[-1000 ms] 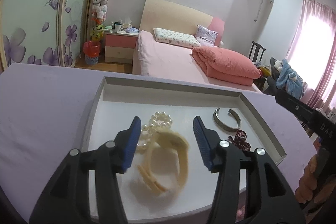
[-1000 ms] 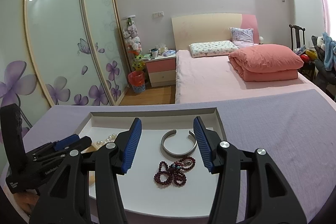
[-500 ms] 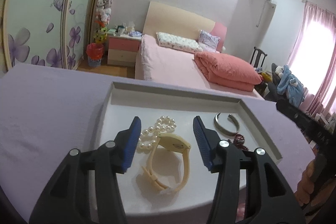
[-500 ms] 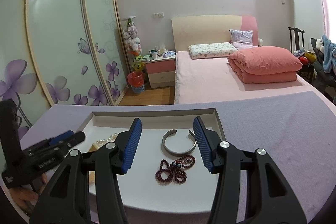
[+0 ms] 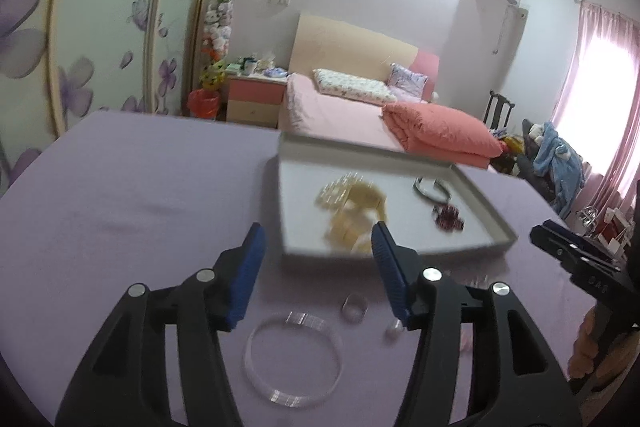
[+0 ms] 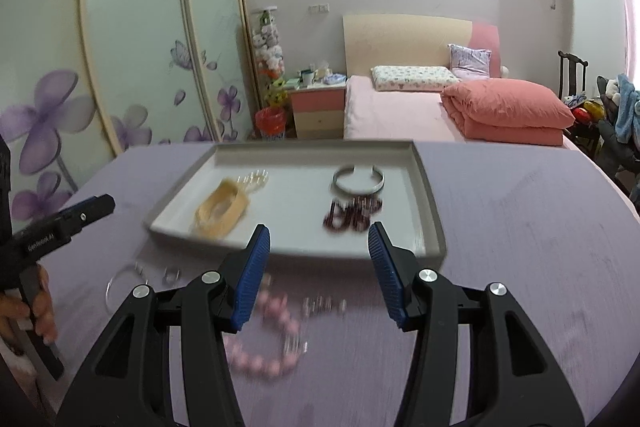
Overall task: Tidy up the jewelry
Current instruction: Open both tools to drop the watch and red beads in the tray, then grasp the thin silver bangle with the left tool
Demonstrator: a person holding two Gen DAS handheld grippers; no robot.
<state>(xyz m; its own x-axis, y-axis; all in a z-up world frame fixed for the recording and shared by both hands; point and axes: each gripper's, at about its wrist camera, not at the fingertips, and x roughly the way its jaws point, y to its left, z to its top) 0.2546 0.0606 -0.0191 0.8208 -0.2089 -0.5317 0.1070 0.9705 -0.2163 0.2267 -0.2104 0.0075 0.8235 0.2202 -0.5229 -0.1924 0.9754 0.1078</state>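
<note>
both grippers (image 5: 316, 255) (image 6: 319, 255) pulled back, wide, empty | tray (image 6: 430, 211): watch (image 6: 220, 209), pearls (image 6: 254, 181), bangle (image 6: 358, 181), beads (image 6: 352, 215)

Motion blur smears most of the jewelry. In the right wrist view the pink bead bracelet (image 6: 267, 343) on the tabletop (image 6: 520, 247) is a soft streak, partly hidden behind the right tool (image 6: 319, 277), and the small clear pieces (image 6: 324, 305) beside it are too smeared to identify. In the left wrist view the cream watch (image 5: 356, 217) and pearls (image 5: 334, 193) in the tray (image 5: 486, 207) melt together. The dark red beads (image 5: 449, 219) are only a blot. A small pale object (image 5: 394, 330) sits half behind the left tool (image 5: 316, 279).
</note>
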